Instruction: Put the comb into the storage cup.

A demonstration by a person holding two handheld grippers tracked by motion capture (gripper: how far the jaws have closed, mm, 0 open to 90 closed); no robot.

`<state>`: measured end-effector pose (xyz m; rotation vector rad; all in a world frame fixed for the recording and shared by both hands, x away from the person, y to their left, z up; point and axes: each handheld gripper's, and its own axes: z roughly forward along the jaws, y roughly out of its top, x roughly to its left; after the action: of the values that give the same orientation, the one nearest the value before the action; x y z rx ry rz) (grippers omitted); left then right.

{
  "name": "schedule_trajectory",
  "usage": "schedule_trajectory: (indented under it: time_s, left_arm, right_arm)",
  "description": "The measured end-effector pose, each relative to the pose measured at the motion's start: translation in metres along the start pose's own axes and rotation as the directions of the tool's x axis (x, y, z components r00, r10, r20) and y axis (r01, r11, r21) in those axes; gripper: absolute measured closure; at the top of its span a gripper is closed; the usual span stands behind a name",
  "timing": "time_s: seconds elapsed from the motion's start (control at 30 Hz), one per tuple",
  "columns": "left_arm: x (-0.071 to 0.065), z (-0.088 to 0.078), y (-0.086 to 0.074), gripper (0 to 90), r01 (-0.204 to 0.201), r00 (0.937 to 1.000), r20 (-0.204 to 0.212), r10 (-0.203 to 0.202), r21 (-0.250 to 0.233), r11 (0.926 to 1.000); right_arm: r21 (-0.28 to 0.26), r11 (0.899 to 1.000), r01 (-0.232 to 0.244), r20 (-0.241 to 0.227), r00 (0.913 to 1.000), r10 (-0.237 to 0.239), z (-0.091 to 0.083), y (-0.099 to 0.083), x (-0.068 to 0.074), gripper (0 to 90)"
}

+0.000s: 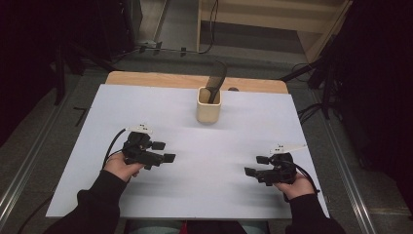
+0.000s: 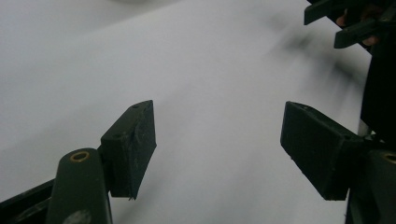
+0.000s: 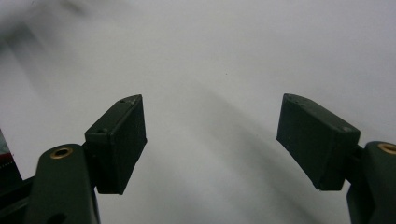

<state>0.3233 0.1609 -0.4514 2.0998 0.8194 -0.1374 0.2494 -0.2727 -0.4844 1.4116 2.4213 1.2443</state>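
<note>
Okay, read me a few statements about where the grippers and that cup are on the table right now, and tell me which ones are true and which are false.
1. The left gripper is open with nothing between its jaws. True.
2. The right gripper is shut on the cup. False: it is open and holds nothing, well apart from the cup.
3. The beige cup stands upright near the far side of the white table. True.
4. The cup is empty. False: a dark curved object sticks out of it.
5. Both grippers point toward each other. True.
</note>
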Motion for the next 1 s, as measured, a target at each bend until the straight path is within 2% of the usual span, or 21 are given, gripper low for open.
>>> schedule_trajectory:
  time_s: [0.13,0.73,1.0]
  left_arm:
    - [-0.003,-0.003,-0.005,27.4,-0.021,0.9998,-0.007,0.021,0.012,0.9997]
    - [-0.001,-0.027,-0.029,27.3,-0.01,0.9986,-0.052,0.011,0.011,0.9999]
    - [-0.002,-0.032,-0.038,27.4,-0.014,0.9965,-0.081,0.017,0.03,0.9994]
  right_arm:
    - [0.002,1.0,-0.001,0.001,1.0,0.001,0.0,0.0,0.0,22.2]
    - [0.001,1.0,-0.005,0.007,1.0,0.005,-0.001,-0.001,-0.001,22.2]
    - [0.002,1.0,-0.005,0.01,0.9999,0.005,0.0,-0.001,-0.002,22.2]
